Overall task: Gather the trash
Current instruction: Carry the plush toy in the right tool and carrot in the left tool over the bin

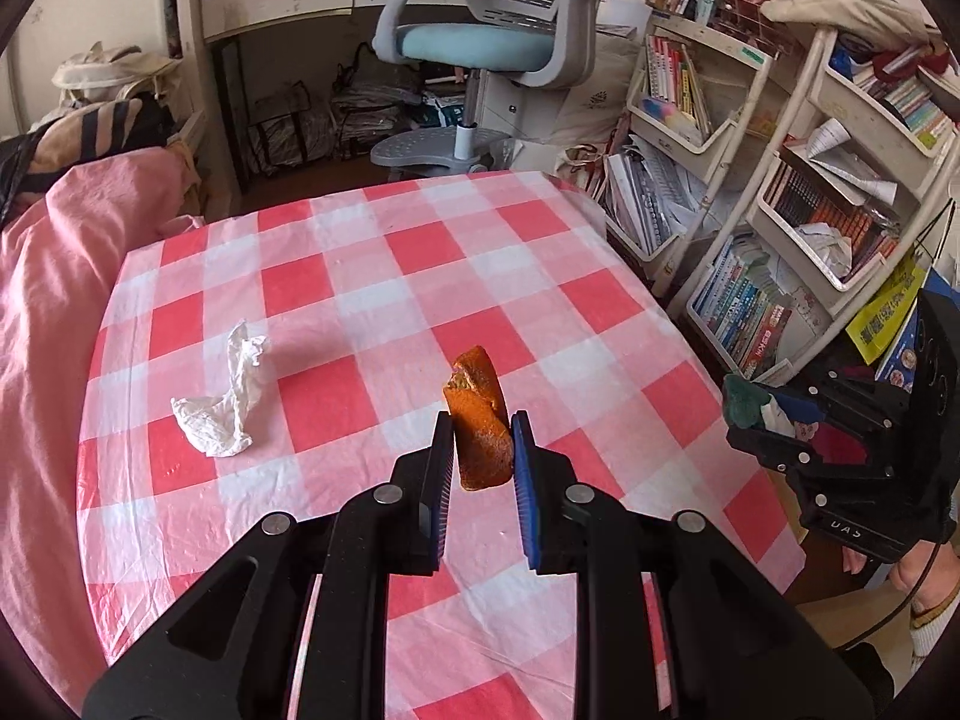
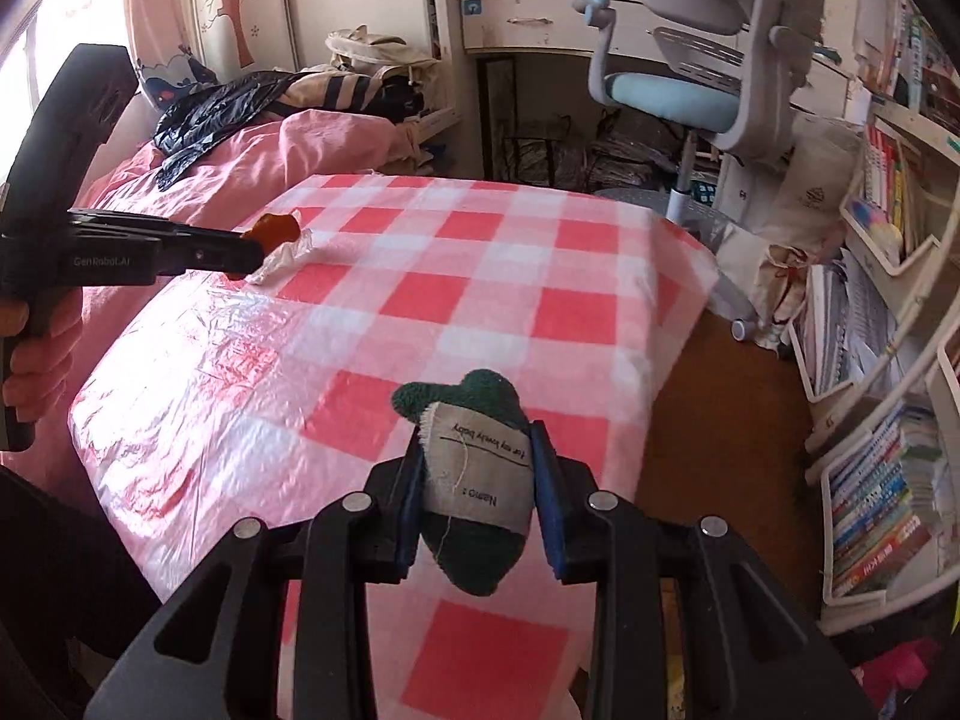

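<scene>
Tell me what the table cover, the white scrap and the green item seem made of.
Table cover: thin plastic film, glossy and wrinkled. White scrap: crumpled tissue paper, matte, likely. Green item: fuzzy knit or terry fabric, with a stitched beige cloth label.

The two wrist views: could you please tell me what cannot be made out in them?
- Trash bin: in neither view.
- Green cloth item: right view, its sides covered by the right claw; what it is stays unclear.
- Tissue: right view, partly behind the left claw.
- Orange peel: left view, lower end between the pads.

Glossy plastic checked tablecloth, crumpled white tissue paper, rough orange peel, fuzzy green cloth.
</scene>
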Tool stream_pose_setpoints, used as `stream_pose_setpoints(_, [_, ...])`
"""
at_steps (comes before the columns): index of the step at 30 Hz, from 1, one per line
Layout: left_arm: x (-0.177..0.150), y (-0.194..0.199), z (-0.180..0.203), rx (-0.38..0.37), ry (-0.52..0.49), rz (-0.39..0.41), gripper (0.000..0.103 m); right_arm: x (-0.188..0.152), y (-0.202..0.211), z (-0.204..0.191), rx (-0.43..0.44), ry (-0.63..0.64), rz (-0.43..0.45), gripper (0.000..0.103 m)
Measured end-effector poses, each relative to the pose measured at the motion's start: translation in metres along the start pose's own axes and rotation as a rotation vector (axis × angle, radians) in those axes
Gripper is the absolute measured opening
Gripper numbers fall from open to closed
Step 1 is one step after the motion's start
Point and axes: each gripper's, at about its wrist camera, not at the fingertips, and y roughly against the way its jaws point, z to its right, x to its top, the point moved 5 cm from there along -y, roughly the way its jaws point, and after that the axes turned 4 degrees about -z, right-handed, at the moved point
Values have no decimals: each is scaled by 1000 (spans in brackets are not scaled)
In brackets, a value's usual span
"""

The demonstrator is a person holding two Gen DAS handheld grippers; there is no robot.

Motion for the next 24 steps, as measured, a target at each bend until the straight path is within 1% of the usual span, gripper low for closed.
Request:
stream_pose_setpoints(4, [-7,6,23,17,-41,12,18,-19,14,12,-23,-35,4,32])
stream_pose_setpoints(9, [-14,10,37,40,-66,23,18,-36,24,19,-35,-57,4,32])
stream_pose_setpoints(19, [-12,18,44,71,-94,54,18,-38,29,19,-39,-51,25,33])
stream_pose_setpoints(24, [-10,17,40,79,-79,50,18,-31,22,9,-19,-29,31,33])
